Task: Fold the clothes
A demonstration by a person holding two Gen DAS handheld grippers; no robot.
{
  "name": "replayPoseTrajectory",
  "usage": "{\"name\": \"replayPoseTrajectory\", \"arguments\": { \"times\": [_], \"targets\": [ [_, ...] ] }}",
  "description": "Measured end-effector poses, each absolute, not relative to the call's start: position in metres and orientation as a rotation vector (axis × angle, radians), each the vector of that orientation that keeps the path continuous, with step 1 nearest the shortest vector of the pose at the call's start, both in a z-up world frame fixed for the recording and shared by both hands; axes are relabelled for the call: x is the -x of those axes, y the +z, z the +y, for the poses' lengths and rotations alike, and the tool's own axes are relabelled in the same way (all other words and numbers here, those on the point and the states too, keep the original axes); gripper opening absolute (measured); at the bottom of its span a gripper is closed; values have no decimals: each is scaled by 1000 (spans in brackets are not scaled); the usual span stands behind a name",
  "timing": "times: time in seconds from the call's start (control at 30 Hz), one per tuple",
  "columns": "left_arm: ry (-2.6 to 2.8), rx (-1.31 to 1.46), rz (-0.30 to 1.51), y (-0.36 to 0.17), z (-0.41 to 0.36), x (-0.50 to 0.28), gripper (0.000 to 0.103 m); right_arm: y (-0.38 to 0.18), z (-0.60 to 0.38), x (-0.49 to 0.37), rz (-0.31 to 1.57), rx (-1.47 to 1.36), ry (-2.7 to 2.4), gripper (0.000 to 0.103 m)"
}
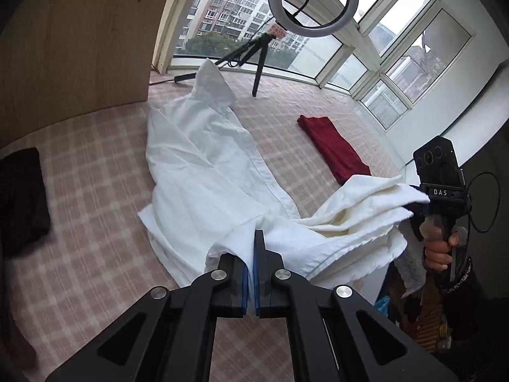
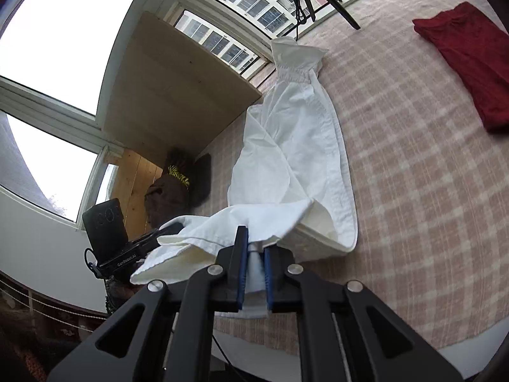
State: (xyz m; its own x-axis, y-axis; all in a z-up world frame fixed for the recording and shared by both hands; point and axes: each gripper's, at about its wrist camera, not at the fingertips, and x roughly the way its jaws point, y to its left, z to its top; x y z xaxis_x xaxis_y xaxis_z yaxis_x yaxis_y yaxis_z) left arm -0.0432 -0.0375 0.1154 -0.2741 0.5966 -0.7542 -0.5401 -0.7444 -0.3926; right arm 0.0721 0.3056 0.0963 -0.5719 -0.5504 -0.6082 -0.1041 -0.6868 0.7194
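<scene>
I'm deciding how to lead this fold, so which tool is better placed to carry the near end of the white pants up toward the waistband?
Neither clearly: left tool and right tool both clamp the near hem of the white pants, lifted off the checked bed. Probably move both together; the waistband lies straight ahead.

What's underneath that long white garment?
The white garment lies on a pink checked bedcover. Its near end is lifted, clamped in both grippers. Whatever lies beneath its flat part stays covered.

Matt white cloth garment (image 1: 203,172) on woven checked bedcover (image 1: 95,210), wood panel (image 1: 79,47).
</scene>
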Motion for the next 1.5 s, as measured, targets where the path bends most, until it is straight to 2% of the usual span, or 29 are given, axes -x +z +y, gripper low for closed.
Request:
{"name": "replayPoseTrajectory", "arguments": {
  "times": [0.07,0.1,0.13,0.27,0.37,0.47,0.5,0.57,0.63,0.67,0.73,0.77,0.8,0.87,0.93,1.0,1.03,1.2,1.33,1.37,1.43,1.47,1.5],
  "targets": [
    [2074,1407,-14,86,-23,87,7,92,321,-7,-1044,-1319,-2358,16],
    [2077,1452,-6,76,-23,96,7,84,326,25,-1000,-1419,-2342,31],
    [2082,1477,-7,70,-25,100,7,78,331,48,-973,-1518,-2353,33],
    [2082,1446,-2,70,-38,94,11,85,343,54,-971,-1453,-2423,33],
    [2052,1377,9,81,-47,86,13,99,319,32,-781,-1363,-2527,33],
    [2002,1396,93,72,-35,92,18,87,277,35,-479,-1414,-2581,33],
    [1988,1431,138,64,-28,98,20,77,269,42,-412,-1448,-2579,35],
    [1944,1536,152,46,-17,116,21,53,258,57,-311,-1547,-2572,46],
    [1879,1642,87,34,-17,137,22,26,255,68,-296,-1652,-2537,47],
    [1855,1672,55,34,-19,145,21,16,254,68,-300,-1680,-2519,46],
    [1808,1674,-2,41,-26,155,21,10,257,59,-322,-1680,-2520,16],
    [1809,1661,-24,46,-31,157,22,7,258,54,-333,-1680,-2520,15],
    [1817,1647,-42,52,-37,158,22,4,259,50,-345,-1680,-2520,7],
    [1824,1638,-55,58,-48,159,22,3,266,44,-402,-1669,-2509,6],
    [1876,1637,-57,61,-63,159,29,4,272,43,-421,-1676,-2502,6],
    [2020,1625,-6,68,-80,157,66,2,272,45,-368,-1705,-2511,7],
    [2064,1602,2,70,-89,154,70,1,272,45,-351,-1709,-2510,7],
    [2028,1580,-92,61,-108,116,69,-2,283,42,-424,-1708,-2506,8],
    [1911,1573,-84,39,-70,80,69,6,291,37,-513,-1688,-2468,42],
    [1912,1559,-56,35,-59,75,65,8,290,35,-494,-1669,-2480,42],
    [1908,1550,-48,27,-45,75,41,9,285,35,-434,-1659,-2499,42],
    [1895,1548,-62,25,-41,78,21,8,281,34,-415,-1662,-2503,42],
    [1887,1539,-65,26,-39,79,12,6,278,34,-420,-1662,-2495,38]
  ]
}}
